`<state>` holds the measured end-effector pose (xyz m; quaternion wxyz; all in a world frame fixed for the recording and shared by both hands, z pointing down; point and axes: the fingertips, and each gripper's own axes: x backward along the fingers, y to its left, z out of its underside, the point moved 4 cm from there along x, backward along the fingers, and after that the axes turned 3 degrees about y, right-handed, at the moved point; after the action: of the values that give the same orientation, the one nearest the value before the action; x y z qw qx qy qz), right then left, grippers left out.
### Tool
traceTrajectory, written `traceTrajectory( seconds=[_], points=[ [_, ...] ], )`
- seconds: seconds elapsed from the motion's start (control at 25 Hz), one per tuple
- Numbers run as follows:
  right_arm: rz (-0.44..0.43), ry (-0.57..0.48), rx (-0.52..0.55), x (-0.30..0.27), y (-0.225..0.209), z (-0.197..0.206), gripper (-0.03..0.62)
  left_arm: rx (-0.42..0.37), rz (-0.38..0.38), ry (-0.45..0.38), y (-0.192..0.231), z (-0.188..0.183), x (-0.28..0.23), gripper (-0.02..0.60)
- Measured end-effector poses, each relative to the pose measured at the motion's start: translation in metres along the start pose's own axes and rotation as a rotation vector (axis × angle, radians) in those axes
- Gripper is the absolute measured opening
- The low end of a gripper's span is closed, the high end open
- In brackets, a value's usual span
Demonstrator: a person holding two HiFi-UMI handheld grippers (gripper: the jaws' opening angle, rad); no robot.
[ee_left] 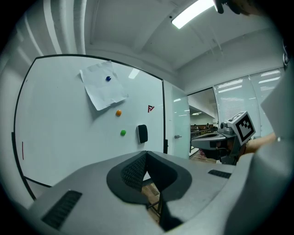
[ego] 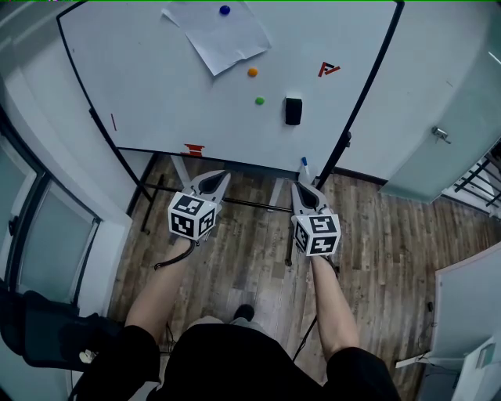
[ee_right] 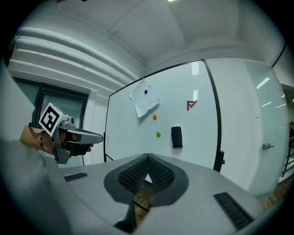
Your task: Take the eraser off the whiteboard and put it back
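We aim the left gripper [ego: 221, 177] and right gripper [ego: 298, 188] at the whiteboard [ego: 156, 86], apart from it. Both are pinched closed and empty, ready to reach. The eraser [ego: 293, 110] clings to the board at the right gripper's twelve o'clock; a green magnet [ego: 260, 100] sits at the eraser's nine o'clock — nothing blocks us.

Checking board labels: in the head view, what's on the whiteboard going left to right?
red line → blue magnet → orange magnet → eraser → red logo
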<state>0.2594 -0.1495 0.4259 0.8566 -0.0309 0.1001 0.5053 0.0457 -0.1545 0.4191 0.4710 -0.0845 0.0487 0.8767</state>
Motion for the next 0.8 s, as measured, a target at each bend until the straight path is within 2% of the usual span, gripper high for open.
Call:
traceTrajectory(
  seconds=[0.32,0.8],
  points=[
    [0.002,0.002,-0.002,-0.017,-0.014,0.000,0.023,-0.012,0.025,0.006,0.000,-0.002,-0.026,0.021],
    [0.025,0.013,0.010,-0.055,-0.017,-0.015,0.023,-0.016,0.072,0.001,0.026,-0.014,-0.054,0.021]
  ],
)
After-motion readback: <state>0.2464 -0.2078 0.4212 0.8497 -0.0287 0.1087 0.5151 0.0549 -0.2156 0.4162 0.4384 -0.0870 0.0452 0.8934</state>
